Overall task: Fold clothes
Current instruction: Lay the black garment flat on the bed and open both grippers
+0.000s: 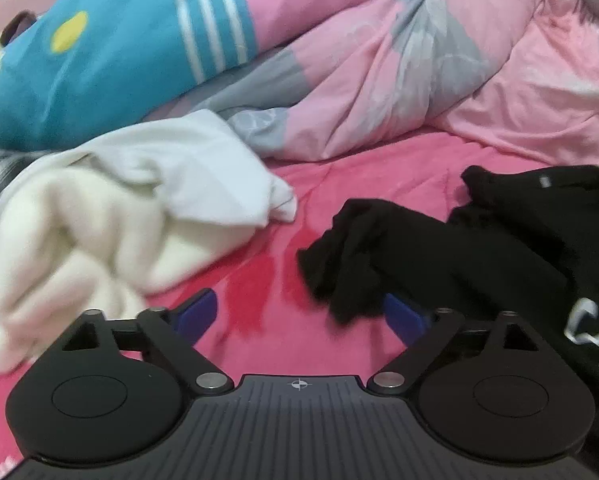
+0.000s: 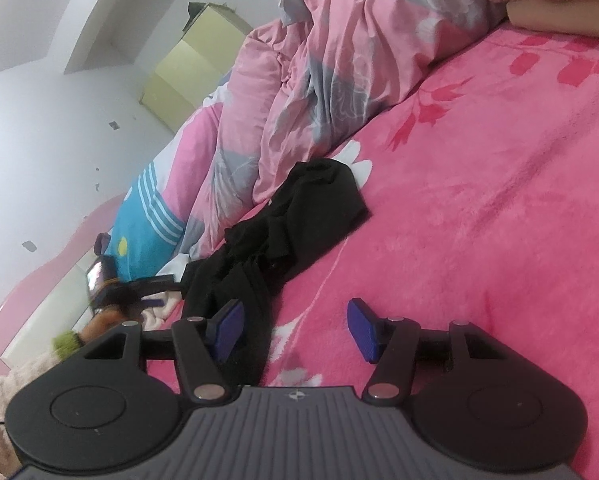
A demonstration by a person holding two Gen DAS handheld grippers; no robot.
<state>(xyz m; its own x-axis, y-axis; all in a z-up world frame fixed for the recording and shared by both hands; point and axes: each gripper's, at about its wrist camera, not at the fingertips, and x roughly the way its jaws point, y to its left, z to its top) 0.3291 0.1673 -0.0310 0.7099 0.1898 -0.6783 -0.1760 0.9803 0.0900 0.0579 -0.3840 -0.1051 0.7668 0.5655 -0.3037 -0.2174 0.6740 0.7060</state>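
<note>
Clothes: one black garment [image 1: 459, 248], one white garment [image 1: 99, 216]; both grippers' fingers spread, empty.

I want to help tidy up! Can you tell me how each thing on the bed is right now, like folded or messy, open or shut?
black garment: crumpled, unfolded, lying on the bed.
white garment: bunched in a heap, unfolded.
pink quilt: rumpled, pushed into a pile.
blue pillow: lying against the quilt.
left gripper: open wide, holding nothing.
right gripper: open, nothing between the pads.
</note>
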